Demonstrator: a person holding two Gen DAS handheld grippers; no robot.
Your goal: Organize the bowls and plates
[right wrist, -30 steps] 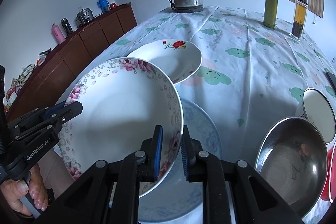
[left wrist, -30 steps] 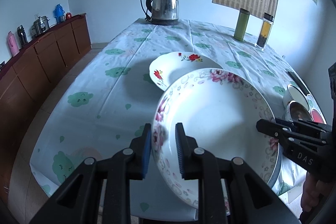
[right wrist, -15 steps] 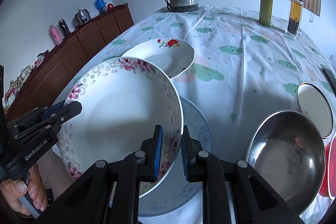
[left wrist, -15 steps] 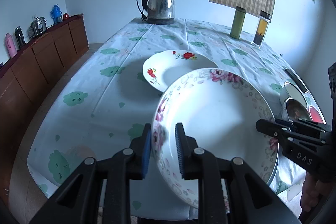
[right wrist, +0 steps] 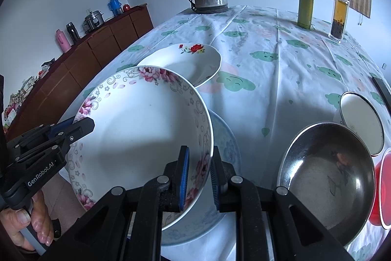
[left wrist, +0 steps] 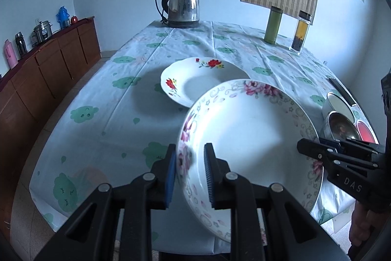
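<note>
Both grippers, left gripper (left wrist: 188, 173) and right gripper (right wrist: 199, 169), hold their fingers clamped on opposite rims of the pink-flowered white porcelain plate (right wrist: 144, 129), which hangs tilted directly above the pale blue patterned plate (right wrist: 226, 146) on the counter (right wrist: 281, 70).

pink-floral white plate (left wrist: 249, 138) | red-flowered white plate (left wrist: 195, 80) | green-cloud tablecloth (left wrist: 127, 99)

It was a home dining room. The surface (left wrist: 127, 114) wore a cloud-print cloth and carried an electric kettle (left wrist: 182, 4). A wooden sideboard (left wrist: 48, 70) along the wall held flasks and a cooker.
</note>
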